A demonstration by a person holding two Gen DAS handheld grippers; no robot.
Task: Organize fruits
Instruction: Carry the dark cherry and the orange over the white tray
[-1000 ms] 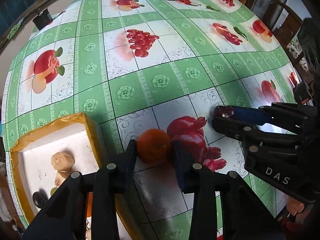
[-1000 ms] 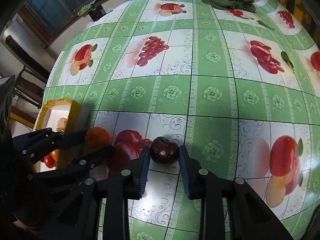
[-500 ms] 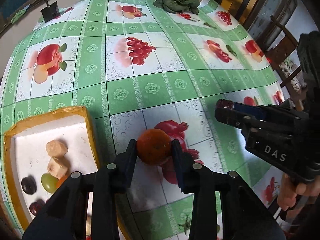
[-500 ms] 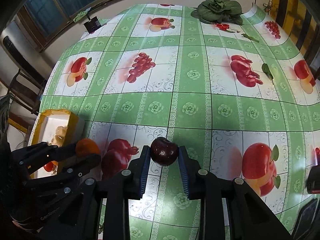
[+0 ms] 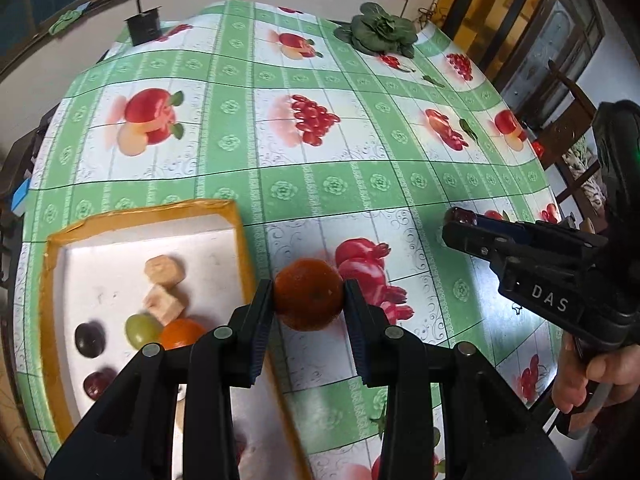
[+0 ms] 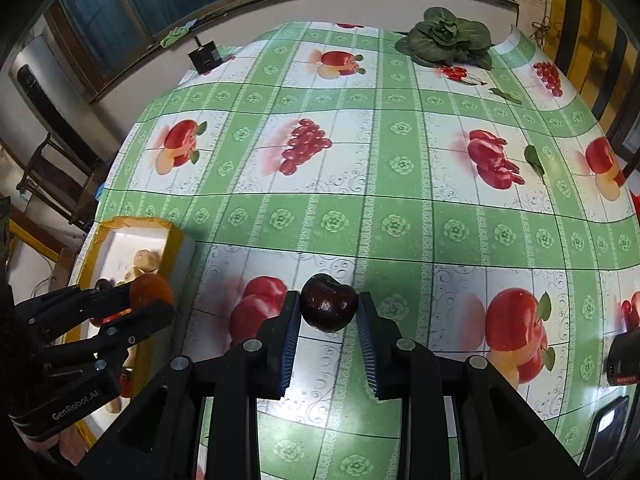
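Left wrist view: the left gripper (image 5: 309, 304) is clamped on an orange (image 5: 308, 300), held clear of the worktop (image 5: 360, 184) just right of the tray (image 5: 240, 240). The step in hand looks like the carry to the tray, which already holds a grape (image 5: 140, 328), two dark plums, another orange and pale chunks. Next, I judge, the orange must cross the tray's yellow rim and come down on a bare white patch. The right gripper (image 5: 460, 220) shows far right of the tray, a hand (image 5: 588, 376) on its handle.

Right wrist view: the right gripper (image 6: 329, 312) grips a dark plum (image 6: 329, 308) above the worktop, well right of the tray (image 6: 176, 244); it needs the longer trip. The cloth is green check with printed fruit. Beyond the tray are a leafy vegetable (image 6: 448, 40), a small black box (image 6: 204, 58), windows and chairs.
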